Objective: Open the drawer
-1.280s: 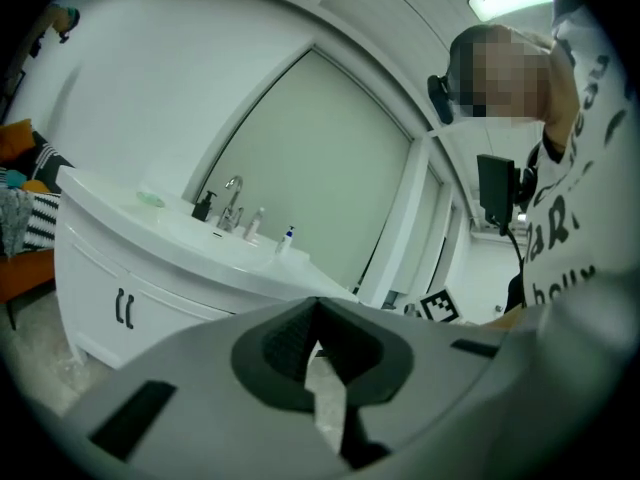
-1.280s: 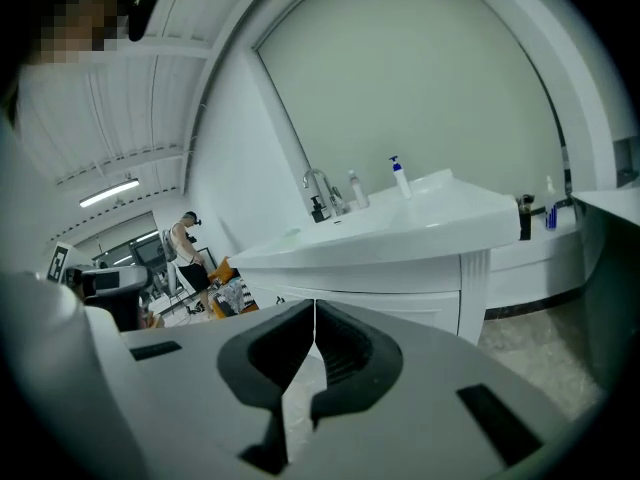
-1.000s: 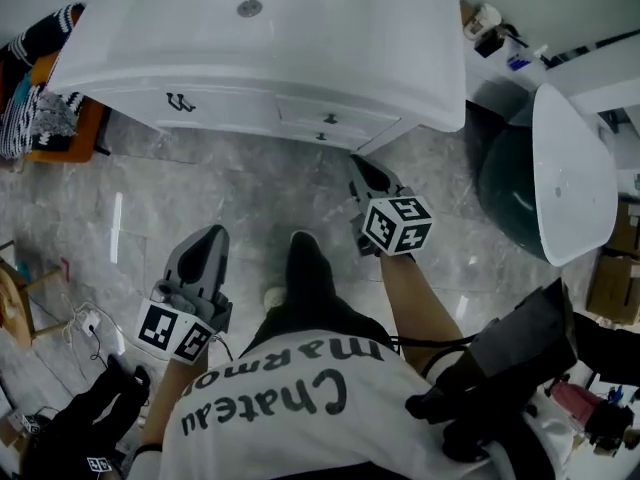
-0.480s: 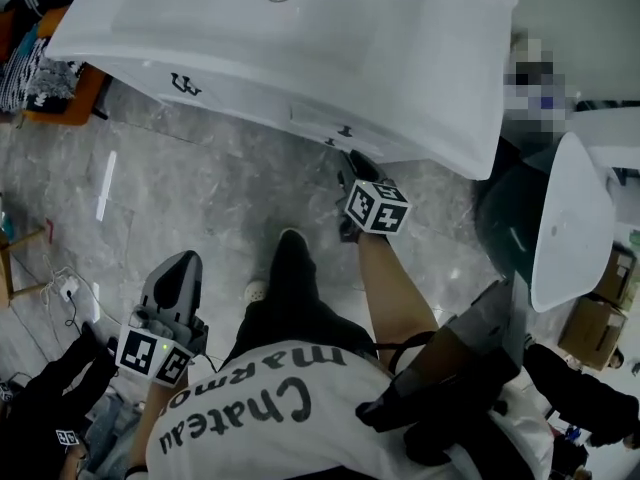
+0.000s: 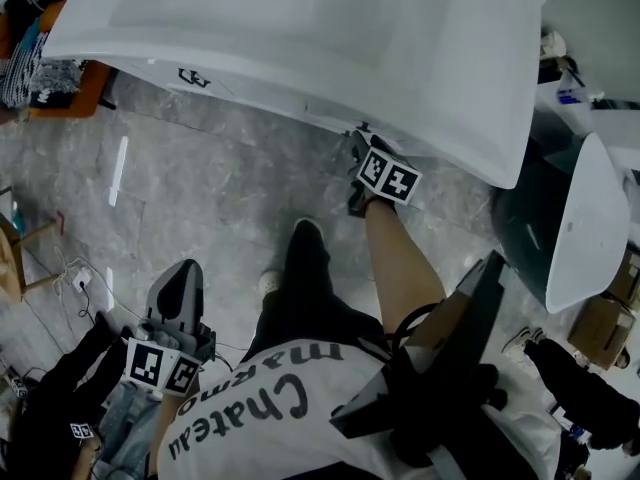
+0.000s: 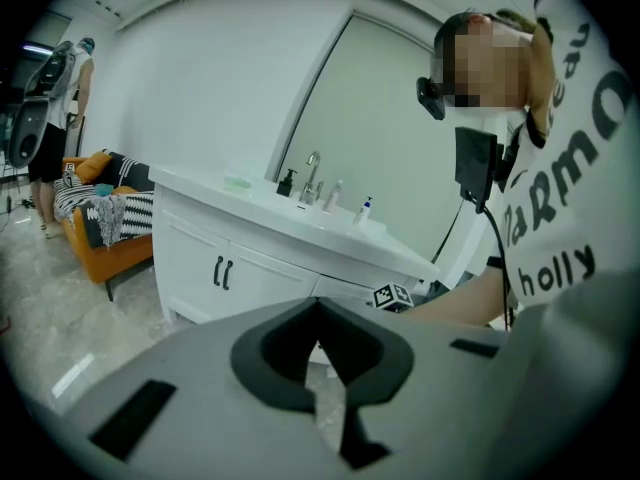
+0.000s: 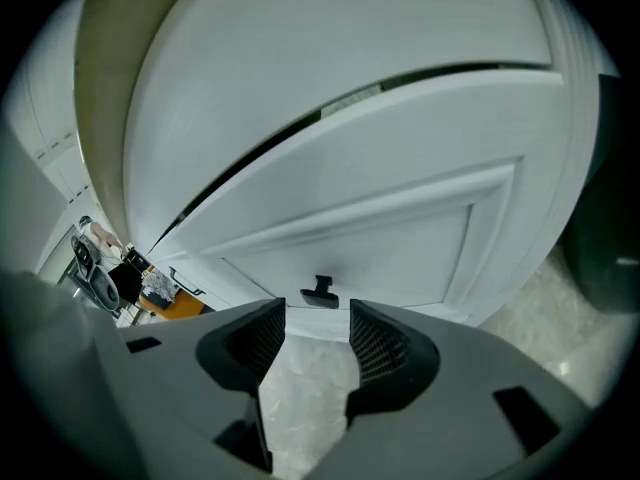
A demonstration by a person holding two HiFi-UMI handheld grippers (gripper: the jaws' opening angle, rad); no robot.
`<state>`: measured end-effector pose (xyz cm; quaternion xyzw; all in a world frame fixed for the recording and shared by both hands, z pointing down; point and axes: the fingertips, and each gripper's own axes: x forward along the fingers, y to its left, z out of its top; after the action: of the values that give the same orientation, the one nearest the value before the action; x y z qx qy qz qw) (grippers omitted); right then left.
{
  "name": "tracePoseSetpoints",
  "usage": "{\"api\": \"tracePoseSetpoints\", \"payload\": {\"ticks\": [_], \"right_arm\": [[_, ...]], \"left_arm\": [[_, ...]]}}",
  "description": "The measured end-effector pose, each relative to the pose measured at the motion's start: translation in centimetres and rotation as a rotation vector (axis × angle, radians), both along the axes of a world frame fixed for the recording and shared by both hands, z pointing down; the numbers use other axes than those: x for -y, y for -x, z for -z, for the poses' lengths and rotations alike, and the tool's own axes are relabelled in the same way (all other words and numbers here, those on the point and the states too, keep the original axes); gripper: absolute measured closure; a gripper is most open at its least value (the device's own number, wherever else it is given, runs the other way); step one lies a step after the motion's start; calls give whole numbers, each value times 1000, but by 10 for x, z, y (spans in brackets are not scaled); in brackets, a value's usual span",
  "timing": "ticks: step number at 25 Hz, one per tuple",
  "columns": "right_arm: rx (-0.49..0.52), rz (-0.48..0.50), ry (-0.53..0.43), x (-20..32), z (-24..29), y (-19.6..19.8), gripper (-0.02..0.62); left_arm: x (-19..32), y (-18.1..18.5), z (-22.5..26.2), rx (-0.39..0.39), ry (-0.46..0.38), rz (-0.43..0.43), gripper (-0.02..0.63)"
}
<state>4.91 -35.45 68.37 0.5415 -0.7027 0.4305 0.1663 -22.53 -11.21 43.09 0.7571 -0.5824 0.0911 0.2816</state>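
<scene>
**Lettering on the shirt only**

On white T-shirt (image 5: 262, 415), in dark print: "Chateau" and "marmo", upside down in head view. In left gripper view, "aRmo" and "holly" on same shirt. On left gripper (image 5: 185, 273) and right gripper (image 5: 358, 146) cubes, square marker patterns, no letters.

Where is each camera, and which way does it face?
Head view: on the person's head, facing steeply down at the vanity and floor; shows shirt, leg, left gripper and right gripper.
Left gripper view: on the left gripper, facing across at the vanity's front; its shut jaws and the person's shirt show.
Right gripper view: on the right gripper, facing the drawer handle close up; its jaws, just opened, stand apart with nothing between them.
Shared: head and left gripper views both show the vanity and right gripper.
</scene>
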Motion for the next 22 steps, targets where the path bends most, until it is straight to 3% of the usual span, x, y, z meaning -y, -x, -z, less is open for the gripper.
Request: {"api": "tracePoseSetpoints", "payload": {"ticks": [6, 9, 22], "right_arm": [[11, -33, 35, 11, -8, 4, 407], [18, -69, 47, 14, -10, 0, 458], [2, -26, 84, -9, -11, 5, 466]], "left_arm": [[-3, 7, 1, 13, 10, 11, 600], [-6, 10, 2, 17, 12, 15, 600], [-10, 6, 5, 16, -4, -35, 600]]}}
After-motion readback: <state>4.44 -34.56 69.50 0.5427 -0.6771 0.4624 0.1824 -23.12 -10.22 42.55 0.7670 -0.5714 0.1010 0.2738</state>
